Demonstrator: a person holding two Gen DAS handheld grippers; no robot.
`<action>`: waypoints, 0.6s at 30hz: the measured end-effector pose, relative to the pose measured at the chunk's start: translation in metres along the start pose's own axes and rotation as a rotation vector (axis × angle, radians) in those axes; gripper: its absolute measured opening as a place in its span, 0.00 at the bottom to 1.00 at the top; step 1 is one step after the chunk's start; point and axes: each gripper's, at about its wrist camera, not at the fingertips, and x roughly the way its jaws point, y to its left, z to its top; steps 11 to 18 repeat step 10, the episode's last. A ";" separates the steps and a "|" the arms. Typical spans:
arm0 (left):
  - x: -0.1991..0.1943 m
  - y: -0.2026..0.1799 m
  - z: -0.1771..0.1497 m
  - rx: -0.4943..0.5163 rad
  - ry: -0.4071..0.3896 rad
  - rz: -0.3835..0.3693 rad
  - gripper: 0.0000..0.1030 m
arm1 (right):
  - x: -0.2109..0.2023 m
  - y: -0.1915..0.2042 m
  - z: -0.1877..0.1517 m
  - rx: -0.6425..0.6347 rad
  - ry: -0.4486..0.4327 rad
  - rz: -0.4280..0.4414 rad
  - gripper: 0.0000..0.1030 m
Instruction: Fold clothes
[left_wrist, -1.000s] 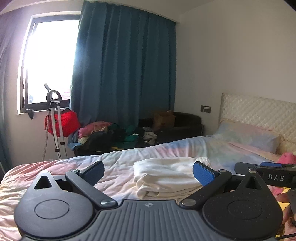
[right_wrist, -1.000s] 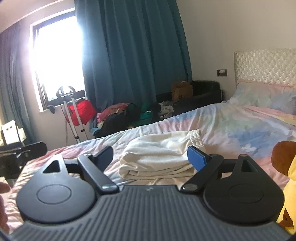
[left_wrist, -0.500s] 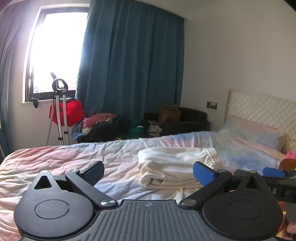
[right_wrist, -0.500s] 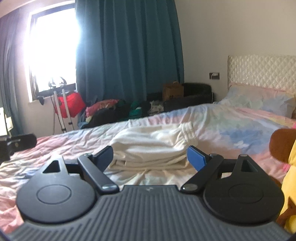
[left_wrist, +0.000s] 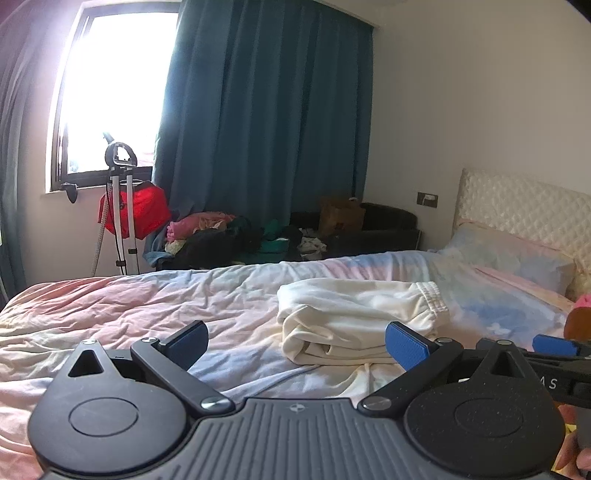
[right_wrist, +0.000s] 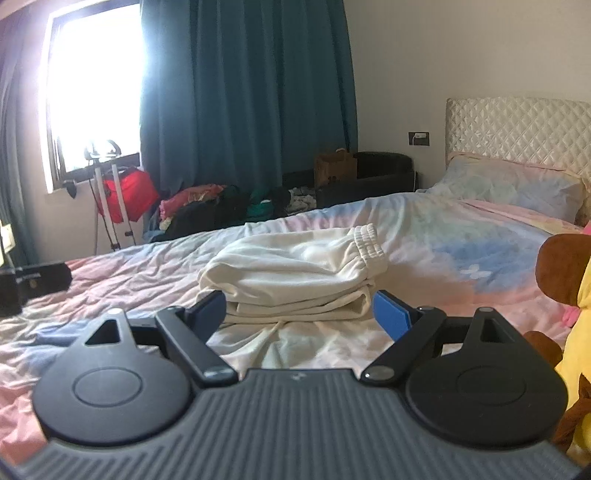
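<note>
A folded cream garment (left_wrist: 354, 321) with an elastic waistband lies on the pastel bedspread (left_wrist: 129, 317); it also shows in the right wrist view (right_wrist: 295, 273). My left gripper (left_wrist: 297, 341) is open and empty, just short of the garment and to its left. My right gripper (right_wrist: 299, 312) is open and empty, its blue pads either side of the garment's near edge, close to the bed. The right gripper also shows at the right edge of the left wrist view (left_wrist: 554, 350).
A pillow (right_wrist: 517, 192) and quilted headboard (right_wrist: 517, 122) are at the right. A brown and yellow plush toy (right_wrist: 565, 295) lies at the right edge. A clothes pile (left_wrist: 221, 236), a red bag on a stand (left_wrist: 133, 214) and blue curtains (left_wrist: 266, 110) are beyond the bed.
Both grippers have dropped lower and moved closer to the folded garment. The garment itself lies as before. Both grippers stayed open.
</note>
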 end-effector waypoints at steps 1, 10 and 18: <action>0.000 0.000 0.000 0.000 0.000 0.004 1.00 | 0.000 0.000 0.000 0.001 0.001 -0.002 0.86; 0.006 0.003 -0.004 -0.025 0.018 0.008 1.00 | 0.001 0.000 0.001 0.002 0.012 -0.003 0.86; 0.006 0.003 -0.004 -0.025 0.018 0.008 1.00 | 0.001 0.000 0.001 0.002 0.012 -0.003 0.86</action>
